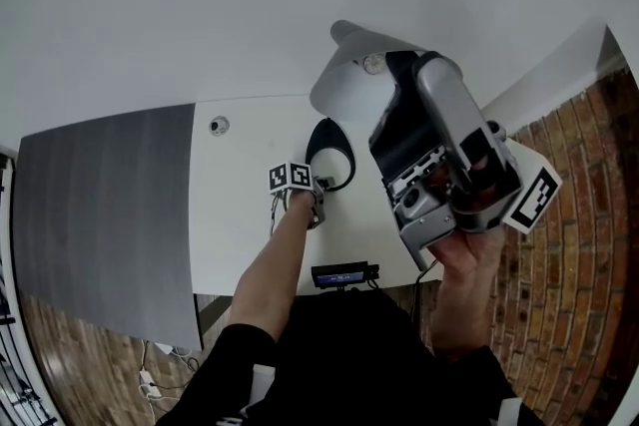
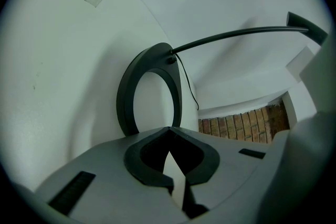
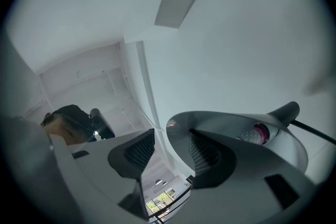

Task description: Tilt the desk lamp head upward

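Right gripper [image 3: 169,160], jaws apart, straddles the rim of the lamp head [image 3: 236,126] above the table's [image 1: 240,205] far side. Left gripper [image 2: 170,165], closed, sits beside the lamp base [image 2: 126,97]. A firm bite on the rim, with the base steadied, should tilt it cleanly.

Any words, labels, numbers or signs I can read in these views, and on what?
None readable.
Left marker cube and right marker cube: black-and-white square patterns only, no letters.
Small dark device at the desk edge: bluish strip, too small to read.
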The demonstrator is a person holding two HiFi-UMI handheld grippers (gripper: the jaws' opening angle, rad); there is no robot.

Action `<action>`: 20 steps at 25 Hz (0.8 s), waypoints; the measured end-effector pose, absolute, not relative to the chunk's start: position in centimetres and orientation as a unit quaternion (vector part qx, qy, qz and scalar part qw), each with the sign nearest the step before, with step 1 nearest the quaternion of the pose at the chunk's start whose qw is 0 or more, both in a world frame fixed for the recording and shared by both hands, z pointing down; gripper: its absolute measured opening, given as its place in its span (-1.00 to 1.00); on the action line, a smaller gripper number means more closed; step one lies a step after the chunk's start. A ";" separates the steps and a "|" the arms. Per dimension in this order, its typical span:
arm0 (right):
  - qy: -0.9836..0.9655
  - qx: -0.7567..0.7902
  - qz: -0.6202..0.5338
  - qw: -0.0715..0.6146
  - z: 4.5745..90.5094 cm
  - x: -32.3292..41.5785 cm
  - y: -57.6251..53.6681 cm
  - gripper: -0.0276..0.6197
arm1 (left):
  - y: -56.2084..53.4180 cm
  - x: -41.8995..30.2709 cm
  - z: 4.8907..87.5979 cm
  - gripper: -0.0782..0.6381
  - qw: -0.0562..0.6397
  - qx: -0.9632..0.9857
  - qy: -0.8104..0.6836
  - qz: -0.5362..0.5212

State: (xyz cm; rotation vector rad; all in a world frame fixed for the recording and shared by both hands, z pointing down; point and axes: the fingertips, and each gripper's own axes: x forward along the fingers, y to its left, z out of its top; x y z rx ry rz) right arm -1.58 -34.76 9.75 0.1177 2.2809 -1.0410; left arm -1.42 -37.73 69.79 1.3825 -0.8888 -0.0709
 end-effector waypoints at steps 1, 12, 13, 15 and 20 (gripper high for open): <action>0.863 0.043 -0.395 0.311 9.7 -1.6 -34.8 -0.32 | -37.8 -1.4 69.8 -0.75 0.681 0.616 -0.395 -0.032; 0.895 0.009 -0.305 0.325 9.8 -1.1 -33.0 -0.30 | -37.7 -1.1 69.8 -0.75 0.680 0.619 -0.393 -0.027; 0.897 0.006 -0.301 0.324 9.7 -1.1 -33.0 -0.29 | -37.8 -1.1 69.8 -0.75 0.679 0.620 -0.393 -0.026; 0.895 0.004 -0.306 0.325 9.5 -1.1 -33.2 -0.26 | -37.8 -0.9 69.9 -0.75 0.677 0.621 -0.395 -0.025; 0.873 0.009 -0.341 0.348 9.3 -0.8 -33.8 -0.25 | -37.6 -0.8 70.1 -0.75 0.679 0.616 -0.399 -0.024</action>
